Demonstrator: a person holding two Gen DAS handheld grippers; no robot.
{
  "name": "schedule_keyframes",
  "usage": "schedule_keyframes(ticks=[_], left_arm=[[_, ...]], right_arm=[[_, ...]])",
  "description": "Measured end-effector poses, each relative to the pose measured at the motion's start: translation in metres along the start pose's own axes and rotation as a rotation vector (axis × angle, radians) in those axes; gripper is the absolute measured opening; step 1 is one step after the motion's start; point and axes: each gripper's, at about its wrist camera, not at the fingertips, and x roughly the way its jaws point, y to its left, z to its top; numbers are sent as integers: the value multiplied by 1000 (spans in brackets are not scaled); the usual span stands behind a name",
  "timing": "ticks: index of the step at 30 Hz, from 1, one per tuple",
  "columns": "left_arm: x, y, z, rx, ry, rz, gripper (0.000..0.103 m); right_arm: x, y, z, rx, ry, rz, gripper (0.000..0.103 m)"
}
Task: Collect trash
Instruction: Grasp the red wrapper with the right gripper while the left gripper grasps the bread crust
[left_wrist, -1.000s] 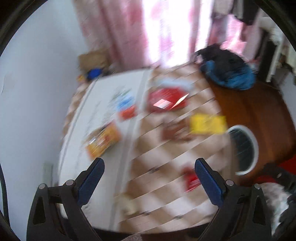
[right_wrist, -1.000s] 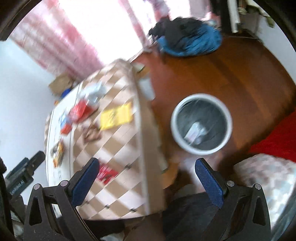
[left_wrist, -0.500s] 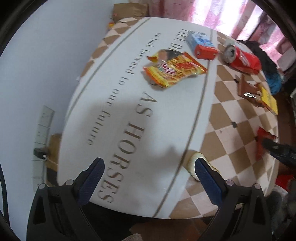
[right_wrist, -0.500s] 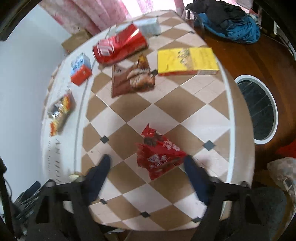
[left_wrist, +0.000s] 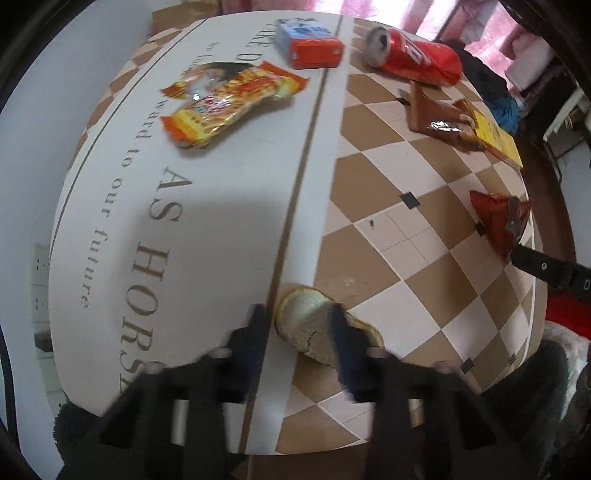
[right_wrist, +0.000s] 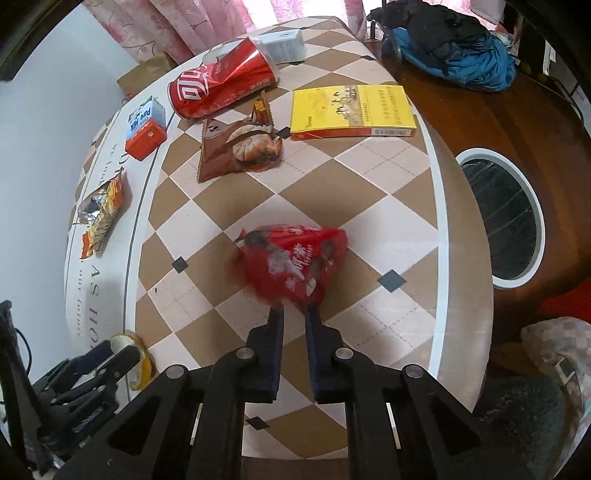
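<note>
Checkered in tan and cream on one half and white with printed lettering on the other, the tabletop (right_wrist: 207, 266) carries all the litter. Nearest, the left gripper (left_wrist: 297, 325) has just been closing its jaws around a piece of citrus peel (left_wrist: 306, 328) at the front edge; the peel sits between the fingers, which look pressed against its sides. It is a curled, dry-looking rind, light and fairly stiff but likely to crack, so a hold across its arched middle seems safest.

Just beyond, the right gripper (right_wrist: 294, 312) has also just been closing, and now pinches the near edge of a red snack wrapper (right_wrist: 295, 262). That foil is feather-light, crinkly and slick, so a bite on a gathered fold should hold better than one on a flat corner.

Farther back lie a brown pastry wrapper (right_wrist: 240, 149), an orange noodle packet (left_wrist: 229, 103), a yellow flat box (right_wrist: 351, 110), a small milk carton (right_wrist: 146, 127) and a dented red can (right_wrist: 221, 88), which would roll if nudged. Off to the right, on the floor, stands a white-rimmed bin (right_wrist: 517, 273), well apart from both pieces.
</note>
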Motion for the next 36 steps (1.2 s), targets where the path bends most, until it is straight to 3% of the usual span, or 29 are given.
schedule_keyframes(ticks=[3,10,20,24,25,27,28,29,34,36], left_arm=[[-7,-4,0,6,-40,19,6],[-41,12,5,-35,-130,35,4],[-81,30,33,-97,-228,30,4],[-87,27,38,-95,-263,96,4],[-85,25,40,-90,-273,125,4],[-76,19,46,-83,-281,156,4],[-70,15,49,-77,-278,170,4],[-63,12,52,-68,-274,183,4],[-40,0,62,-48,-239,188,4],[-37,-4,63,-42,-232,183,4]], right_arm=[[-3,2,-2,-12,-9,-3,10],[-21,9,-5,-58,-46,-2,8],[-57,2,-4,-18,-128,81,6],[-62,-4,4,18,-146,161,7],[-58,-2,8,13,-139,157,12],[-47,6,16,-6,-113,127,37],[-43,10,18,-18,-108,117,56],[-37,14,21,-36,-102,97,62],[-5,33,31,-132,-45,-28,59],[5,32,32,-135,-23,-32,31]])
